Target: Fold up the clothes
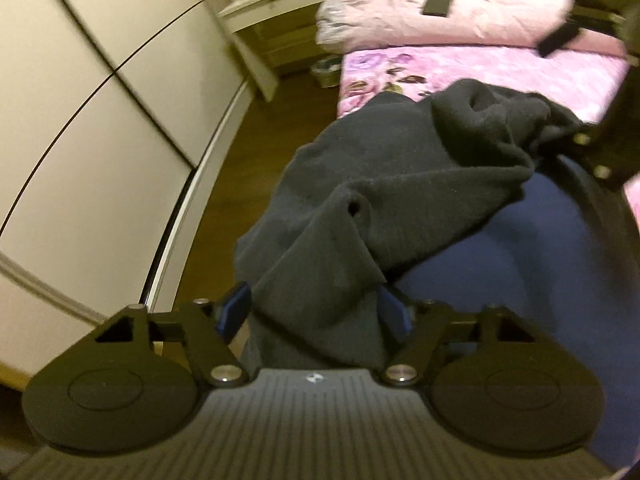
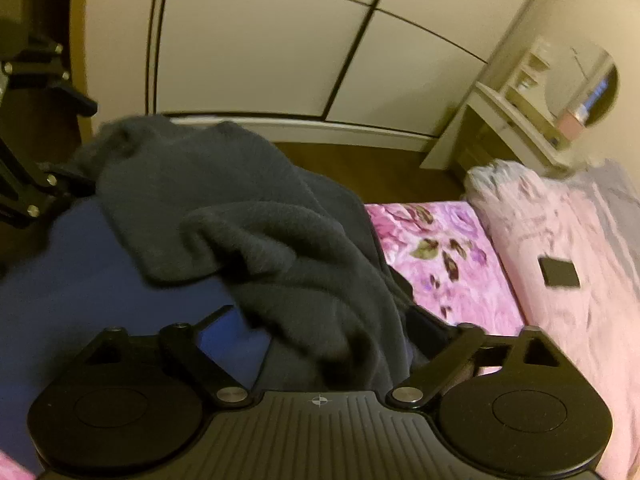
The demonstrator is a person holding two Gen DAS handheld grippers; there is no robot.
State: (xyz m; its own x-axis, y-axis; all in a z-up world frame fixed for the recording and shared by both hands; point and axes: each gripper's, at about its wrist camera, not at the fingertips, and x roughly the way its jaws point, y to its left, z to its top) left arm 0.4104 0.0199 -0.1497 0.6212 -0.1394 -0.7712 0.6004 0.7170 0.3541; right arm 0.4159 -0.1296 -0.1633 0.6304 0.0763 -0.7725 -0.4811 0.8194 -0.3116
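Dark fleece garment (image 1: 360, 208) lies bunched over a blue sheet (image 1: 500, 264) on the bed, part of it draped toward the wooden floor (image 1: 240, 168). At the left, the left gripper (image 1: 314, 314) has the cloth between its blue pads (image 1: 234, 312), yet whether they press on it cannot be told. Further right, the right gripper (image 2: 320, 332) straddles another fold, its fingers mostly hidden by fabric, grip also unclear. Beyond lie a floral bedspread (image 2: 440, 256) and a pink quilt (image 2: 580, 320) carrying a small black device (image 2: 559, 273).
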